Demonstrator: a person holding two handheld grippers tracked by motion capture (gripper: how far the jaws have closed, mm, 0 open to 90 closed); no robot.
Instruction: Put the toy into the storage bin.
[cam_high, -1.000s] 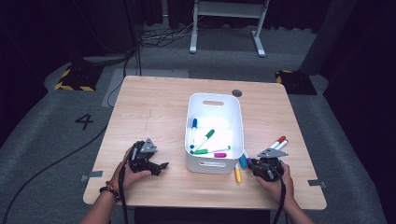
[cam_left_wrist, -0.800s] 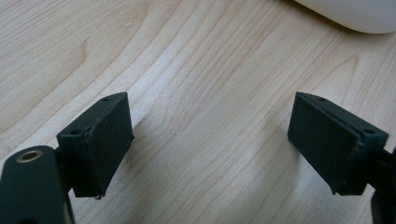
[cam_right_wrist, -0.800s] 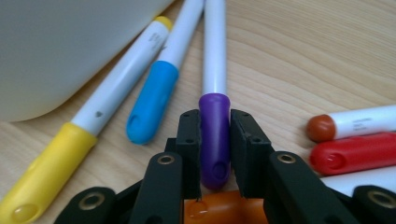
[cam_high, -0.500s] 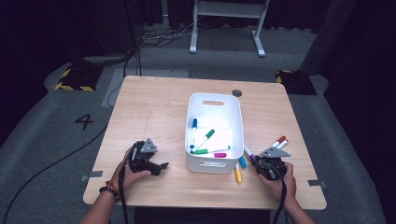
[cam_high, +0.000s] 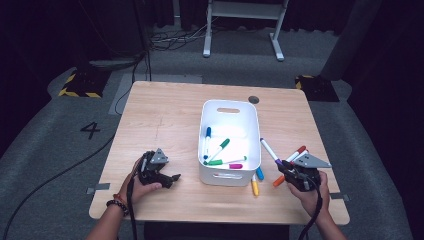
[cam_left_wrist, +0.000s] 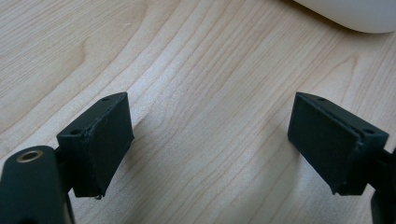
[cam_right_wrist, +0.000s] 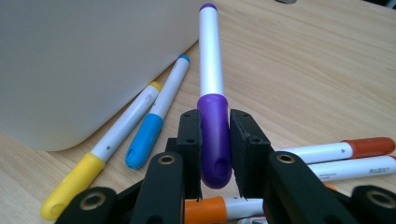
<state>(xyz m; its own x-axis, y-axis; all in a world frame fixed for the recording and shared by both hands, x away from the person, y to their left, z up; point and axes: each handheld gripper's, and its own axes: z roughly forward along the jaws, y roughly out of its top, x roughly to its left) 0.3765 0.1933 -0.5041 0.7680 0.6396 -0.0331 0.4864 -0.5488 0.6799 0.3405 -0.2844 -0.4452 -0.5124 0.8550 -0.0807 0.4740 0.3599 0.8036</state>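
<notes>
A light wooden table (cam_high: 170, 120) stands on grey carpet in a dark room, with a white frame stand (cam_high: 243, 20) beyond its far edge, black cables on the floor and a "4" marked on the carpet to its left. A white bin (cam_high: 230, 172) sits near the middle of the table, holding a few markers. The purple marker (cam_right_wrist: 212, 93) has a white barrel with a purple end tip and a glossy purple cap. The right hand-held gripper (cam_right_wrist: 215, 140) pinches that cap between its two black jaws, which press on either side of it, and the barrel points straight away from the jaws, up and out toward the bin's near right corner. In the high view the right hand-held gripper (cam_high: 285, 169) sits at the table's near right, just beside the bin, with the purple marker (cam_high: 269, 150) slanting from it toward the bin wall. Just beside the jaws, between them and the bin, lie a blue marker (cam_right_wrist: 156, 116) and a yellow marker (cam_right_wrist: 102, 154) side by side on the table. On the jaws' other side lie a red marker (cam_right_wrist: 345, 148) and another white-barrelled one, and an orange marker (cam_right_wrist: 210, 207) lies under the jaws. The left hand-held gripper (cam_left_wrist: 210, 149) rests low over bare wood with its jaws spread wide and nothing between them; in the high view it (cam_high: 172, 177) lies at the near left, near the bin.
</notes>
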